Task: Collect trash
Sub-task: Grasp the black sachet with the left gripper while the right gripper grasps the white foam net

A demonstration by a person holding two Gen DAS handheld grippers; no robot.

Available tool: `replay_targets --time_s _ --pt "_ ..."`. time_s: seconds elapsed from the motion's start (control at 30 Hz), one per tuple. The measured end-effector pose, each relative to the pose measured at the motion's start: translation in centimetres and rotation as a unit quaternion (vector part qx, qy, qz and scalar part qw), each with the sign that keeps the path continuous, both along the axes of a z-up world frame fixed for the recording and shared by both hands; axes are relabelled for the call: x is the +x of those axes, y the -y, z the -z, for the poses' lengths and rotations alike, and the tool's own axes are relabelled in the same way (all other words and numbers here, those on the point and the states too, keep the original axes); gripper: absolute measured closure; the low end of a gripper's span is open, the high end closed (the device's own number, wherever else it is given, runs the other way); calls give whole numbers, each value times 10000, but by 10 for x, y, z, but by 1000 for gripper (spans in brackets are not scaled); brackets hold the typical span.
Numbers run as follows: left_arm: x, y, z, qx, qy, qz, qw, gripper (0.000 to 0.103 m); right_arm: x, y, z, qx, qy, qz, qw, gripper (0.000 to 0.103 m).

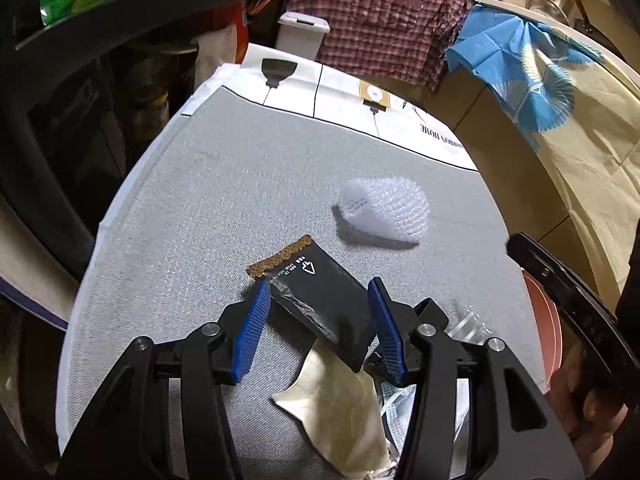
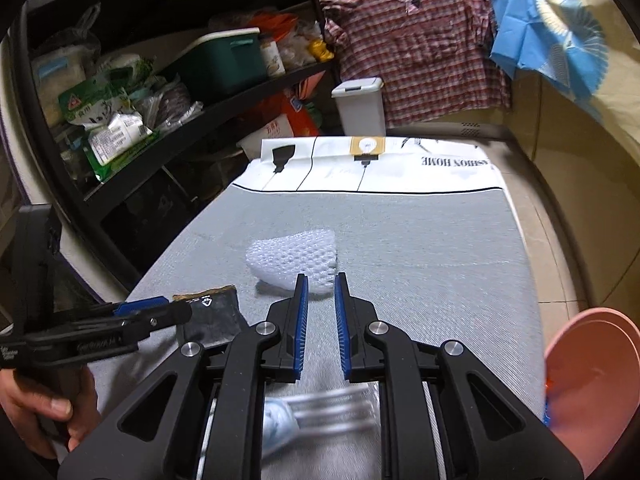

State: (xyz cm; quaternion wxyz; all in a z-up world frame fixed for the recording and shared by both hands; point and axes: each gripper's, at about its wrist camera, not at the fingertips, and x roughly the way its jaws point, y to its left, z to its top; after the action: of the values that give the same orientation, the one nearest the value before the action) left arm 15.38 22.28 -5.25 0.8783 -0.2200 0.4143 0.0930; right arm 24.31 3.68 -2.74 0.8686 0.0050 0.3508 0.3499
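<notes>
Pink bin (image 2: 588, 364) at table edge, contents unseen; black packet (image 1: 320, 300) between left tongs (image 1: 320, 332).

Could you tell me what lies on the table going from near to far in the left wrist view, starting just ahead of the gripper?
Crumpled beige paper → black packet between the open left gripper fingers → bubble wrap → white printed cloth edge → white bin.

The bench (image 1: 192, 216) wears a grey woven cloth, matt and rough. The packet (image 1: 320, 300) at lower centre is matt black foil with glossy tape. The bubble wrap (image 1: 386, 210) is clear plastic. Ribbed blue pads (image 1: 252, 332) line the left tool (image 1: 316, 330).
</notes>
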Motion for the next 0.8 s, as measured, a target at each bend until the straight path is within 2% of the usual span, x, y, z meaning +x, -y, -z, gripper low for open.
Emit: replay_targets --time_s 0.17,0.3,0.53,0.8 --pt "4 -8 7 -181 -130 -131 9997 53 23 -21 12 -19 -351 -210 9992 75" --pt "6 -13 14 -359 -260 -223 9988 54 45 -30 25 -36 -664 -171 9976 66" --pt "8 -14 19 -468 -364 -260 9979 54 72 -42 44 44 -1177 -264 9927 66" --pt "0 -18 19 -783 -471 -499 9946 54 77 -52 53 -14 -1308 -427 9905 66"
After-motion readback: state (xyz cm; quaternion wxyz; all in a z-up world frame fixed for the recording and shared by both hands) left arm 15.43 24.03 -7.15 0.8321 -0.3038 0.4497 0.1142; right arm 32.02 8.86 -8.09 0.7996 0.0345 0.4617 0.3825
